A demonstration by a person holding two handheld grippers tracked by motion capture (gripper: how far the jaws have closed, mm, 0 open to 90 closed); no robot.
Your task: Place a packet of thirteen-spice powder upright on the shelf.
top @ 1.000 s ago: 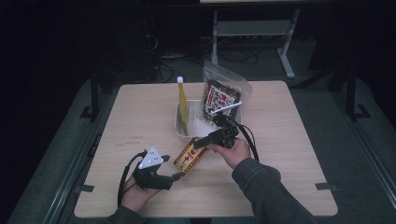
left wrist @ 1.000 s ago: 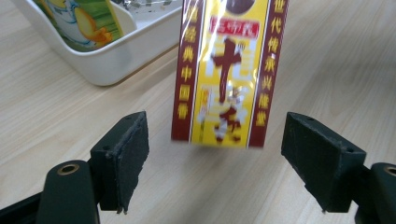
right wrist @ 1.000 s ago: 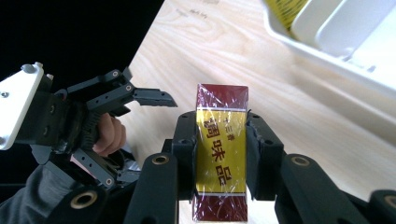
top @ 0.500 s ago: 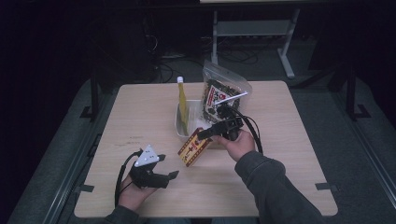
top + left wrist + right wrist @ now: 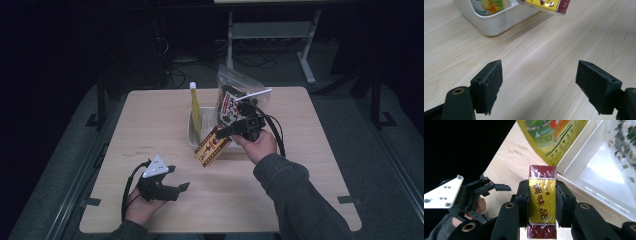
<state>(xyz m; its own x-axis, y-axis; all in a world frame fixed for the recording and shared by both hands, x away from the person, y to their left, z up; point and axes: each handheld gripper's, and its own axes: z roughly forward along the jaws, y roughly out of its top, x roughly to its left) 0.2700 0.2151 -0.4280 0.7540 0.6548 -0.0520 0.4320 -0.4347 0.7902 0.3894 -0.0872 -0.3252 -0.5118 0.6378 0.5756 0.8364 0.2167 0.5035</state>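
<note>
Down at the near edge of the desk [image 5: 310, 150] the left hand-held gripper [image 5: 172, 189] sits released, nothing between its jaws; further in, the right hand-held gripper [image 5: 541, 205] grasps a red-and-yellow box [image 5: 542, 205], lifted just beside the white bin [image 5: 192, 135]; yellow pouch [image 5: 195, 107] inside.

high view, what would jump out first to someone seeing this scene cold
The eye goes to the red-and-yellow box, clamped between the fingers of the right gripper and held in the air beside the white bin at mid-table. In and behind that bin stand a tall yellow pouch and a clear zip bag of printed packets. Near the front edge, the left gripper rests open on the wooden table.
</note>
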